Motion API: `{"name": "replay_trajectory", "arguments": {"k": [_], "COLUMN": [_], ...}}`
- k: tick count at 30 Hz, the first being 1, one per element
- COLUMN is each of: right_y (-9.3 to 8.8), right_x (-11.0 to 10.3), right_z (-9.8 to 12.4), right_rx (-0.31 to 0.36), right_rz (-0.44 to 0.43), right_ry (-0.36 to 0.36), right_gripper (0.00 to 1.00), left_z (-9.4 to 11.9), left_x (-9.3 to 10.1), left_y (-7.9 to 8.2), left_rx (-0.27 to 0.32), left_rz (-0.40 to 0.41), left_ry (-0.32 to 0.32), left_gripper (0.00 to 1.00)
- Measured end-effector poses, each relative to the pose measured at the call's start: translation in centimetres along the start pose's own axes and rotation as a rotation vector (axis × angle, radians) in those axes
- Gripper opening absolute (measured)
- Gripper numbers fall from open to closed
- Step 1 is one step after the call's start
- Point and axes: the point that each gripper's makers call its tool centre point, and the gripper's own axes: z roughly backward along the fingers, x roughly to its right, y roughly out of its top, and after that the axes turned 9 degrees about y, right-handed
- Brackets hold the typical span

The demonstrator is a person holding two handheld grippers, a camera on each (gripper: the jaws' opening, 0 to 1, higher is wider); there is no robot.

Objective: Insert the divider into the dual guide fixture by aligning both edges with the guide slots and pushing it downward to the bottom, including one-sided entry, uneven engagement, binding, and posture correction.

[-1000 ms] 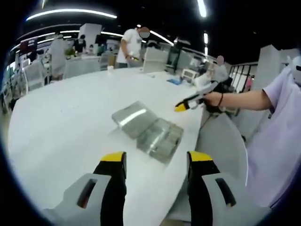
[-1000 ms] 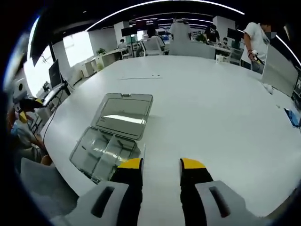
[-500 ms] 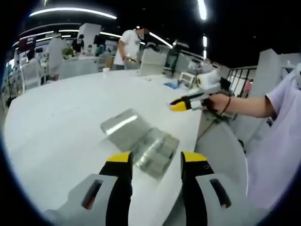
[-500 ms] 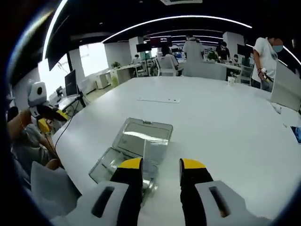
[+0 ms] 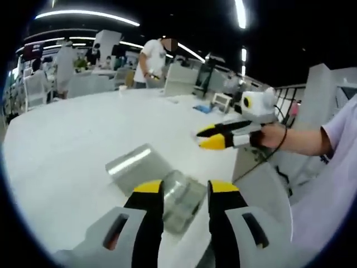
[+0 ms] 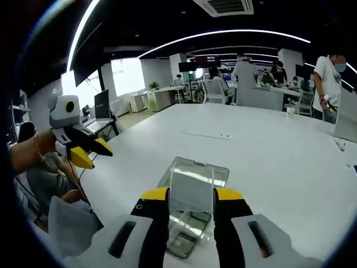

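A clear divider (image 6: 191, 190) is held clamped in the right gripper (image 6: 191, 195) above the open fixture (image 6: 187, 231) at 6 o'clock; the left gripper (image 5: 184, 190) is parted, empty. Next, seemingly, edge-to-slot alignment is needed.

Both claws grey-bodied with black jaws and yellow tips: left claw (image 5: 183, 192), right claw (image 6: 190, 196); lilac short sleeve (image 5: 340, 125), dark wristband (image 5: 284, 134)

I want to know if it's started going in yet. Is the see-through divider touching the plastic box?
Cannot tell. In the right gripper view the right gripper holds the clear divider upright in front of the open box, and the two overlap, so no gap or contact shows plainly.
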Motion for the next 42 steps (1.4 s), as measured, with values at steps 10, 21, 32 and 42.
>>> {"name": "replay_trajectory", "arguments": {"k": [10, 21, 32, 42], "right_y": [1.5, 2.1, 2.4, 2.2], "right_x": [-3.4, -5.3, -6.8, -6.7], "right_z": [-0.8, -1.0, -1.1, -1.5], "right_rx": [0.045, 0.062, 0.060, 0.046], "right_rz": [0.023, 0.060, 0.141, 0.189], "right_ry": [0.087, 0.145, 0.178, 0.157], "right_gripper": [0.26, 0.26, 0.26, 0.22], "left_z": [-2.3, -3.3, -3.8, -3.7], "left_x": [1.7, 2.1, 1.9, 1.8], "left_y": [1.2, 2.1, 1.7, 1.6], "left_rx": [0.017, 0.040, 0.028, -0.001], "left_rz": [0.147, 0.251, 0.330, 0.399], "left_ry": [-0.036, -0.045, -0.050, -0.051], "left_gripper": [0.25, 0.16, 0.08, 0.00]}}
